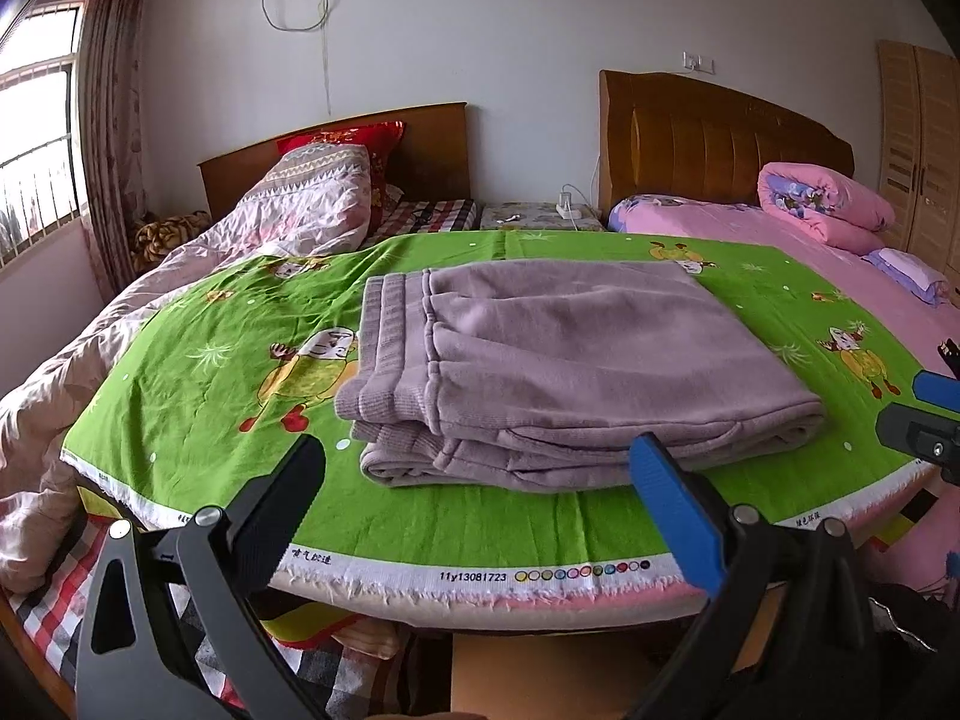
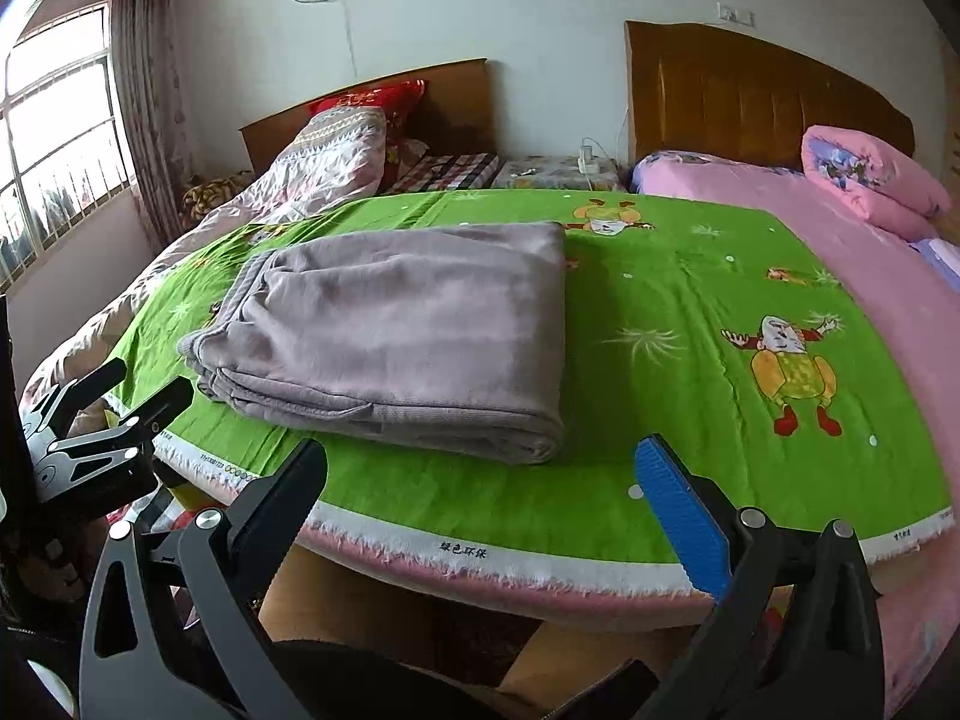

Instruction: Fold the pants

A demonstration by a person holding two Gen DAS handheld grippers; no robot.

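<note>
The pants (image 1: pixel 558 372) lie as a compact multi-layer stack on the green cartoon-print cloth (image 1: pixel 198 360) that covers the bench, well inside the cloth's printed selvage edge (image 1: pixel 480 576) on the near side. Ribbed waistband (image 1: pixel 384 336) sits at the stack's left end; the folded edge closes the right end. The stack's long axis runs left to right, roughly parallel to the selvage edge. Left claw (image 1: pixel 480 516): fingers spread wide, nothing between them, hovering over the near part of the cloth, apart from the stack; the stack's near edge lies straight ahead, between the two fingers. Right claw (image 2: pixel 480 516): likewise spread and empty; from it the pants (image 2: pixel 396 330) lie ahead and to the left, with the stack's right end nearest. The left claw (image 2: pixel 114 414) shows at the left margin of the right wrist view, just off the cloth's near-left corner. Judgement: folding looks essentially complete; the left claw is the nearer and more squarely aligned one for any final tidying, which would go forward toward the stack's near edge.
</note>
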